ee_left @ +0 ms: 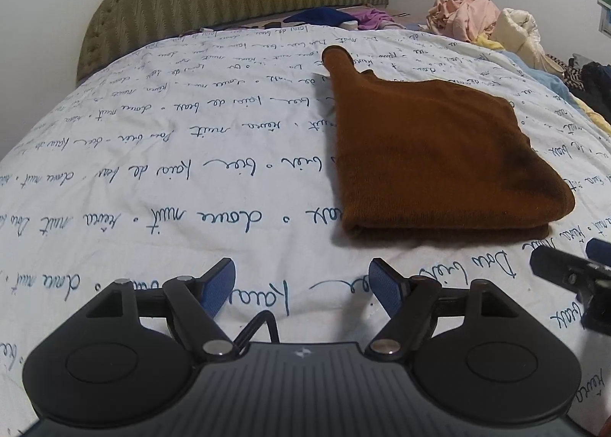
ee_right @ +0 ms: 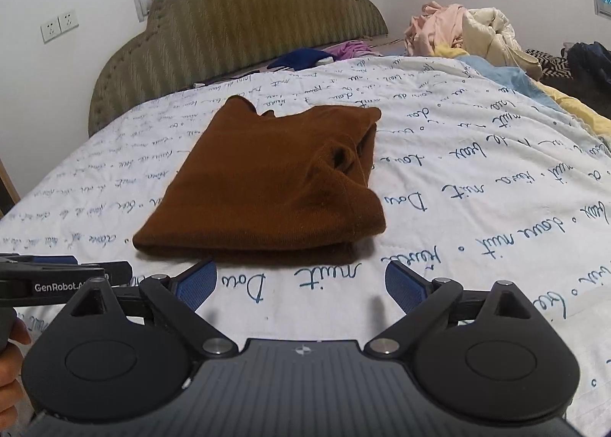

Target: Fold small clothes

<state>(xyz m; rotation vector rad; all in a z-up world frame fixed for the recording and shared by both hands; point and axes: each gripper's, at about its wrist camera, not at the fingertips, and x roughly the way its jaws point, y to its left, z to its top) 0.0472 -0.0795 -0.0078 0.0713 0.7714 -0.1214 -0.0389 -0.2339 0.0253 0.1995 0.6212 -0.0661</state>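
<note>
Brown garment (ee_right: 267, 185) lies folded on bed (ee_left: 152, 177), approx. centre; this fold appears complete. Left gripper (ee_left: 301, 288) and right gripper (ee_right: 301, 284): both wide, empty, just short of garment. Unfolded pile (ee_right: 458, 32) remains.

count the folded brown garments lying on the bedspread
1. The brown garment lies folded on the white bedspread, just ahead of both open grippers. Others may hide in the far clothes pile.

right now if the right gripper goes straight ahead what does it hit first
Probably the near folded edge of the brown knit garment; the open right gripper has only bare white script-printed bedspread before it.
</note>
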